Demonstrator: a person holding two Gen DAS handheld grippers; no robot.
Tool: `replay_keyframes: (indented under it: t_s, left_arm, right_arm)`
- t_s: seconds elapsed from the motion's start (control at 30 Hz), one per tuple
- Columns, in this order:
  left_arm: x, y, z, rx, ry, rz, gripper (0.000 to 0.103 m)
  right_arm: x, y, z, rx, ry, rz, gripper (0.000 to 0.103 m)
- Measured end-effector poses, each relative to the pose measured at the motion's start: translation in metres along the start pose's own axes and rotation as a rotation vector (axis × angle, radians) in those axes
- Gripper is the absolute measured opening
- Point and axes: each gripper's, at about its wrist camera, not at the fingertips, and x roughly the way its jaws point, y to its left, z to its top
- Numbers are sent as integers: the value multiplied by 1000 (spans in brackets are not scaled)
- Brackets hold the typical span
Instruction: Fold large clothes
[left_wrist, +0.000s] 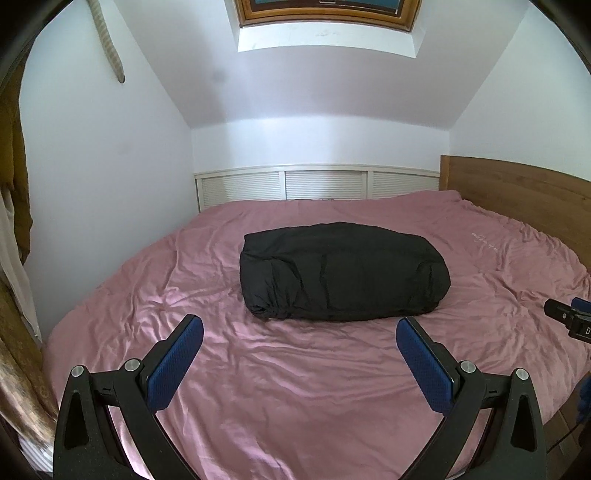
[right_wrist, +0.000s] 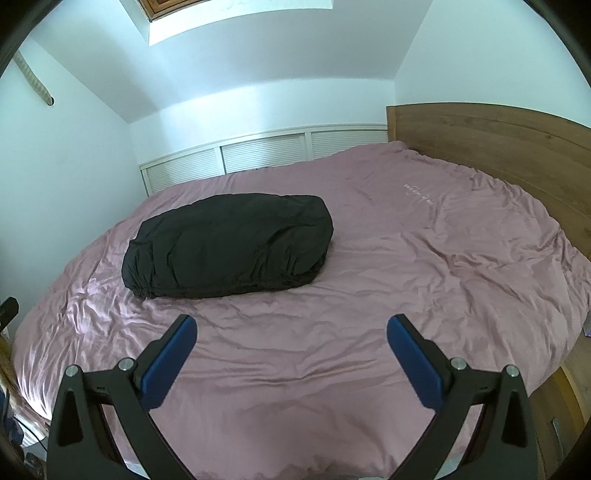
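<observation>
A black garment (left_wrist: 341, 271) lies folded into a thick bundle in the middle of the pink bed cover (left_wrist: 295, 387). It also shows in the right wrist view (right_wrist: 229, 245), left of centre. My left gripper (left_wrist: 299, 328) is open and empty, held above the cover just in front of the bundle. My right gripper (right_wrist: 291, 326) is open and empty, in front and to the right of the bundle. Part of the right gripper shows at the right edge of the left wrist view (left_wrist: 569, 319).
A wooden headboard (right_wrist: 498, 147) runs along the right side of the bed. White louvred panels (left_wrist: 317, 184) line the far wall. A skylight (left_wrist: 325, 14) is overhead. Curtains and hanging cloth (left_wrist: 14, 221) are on the left.
</observation>
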Motion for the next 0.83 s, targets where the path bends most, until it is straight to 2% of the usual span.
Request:
replay_keyframes:
  t_s: [0.27, 0.83]
  left_arm:
    - [-2, 2, -4, -14, 10, -18, 102]
    - [7, 22, -15, -39, 53, 19, 102]
  right_arm:
    - [-3, -6, -3, -4, 2, -19, 103]
    - [2, -12, -10, -9, 15, -46, 103]
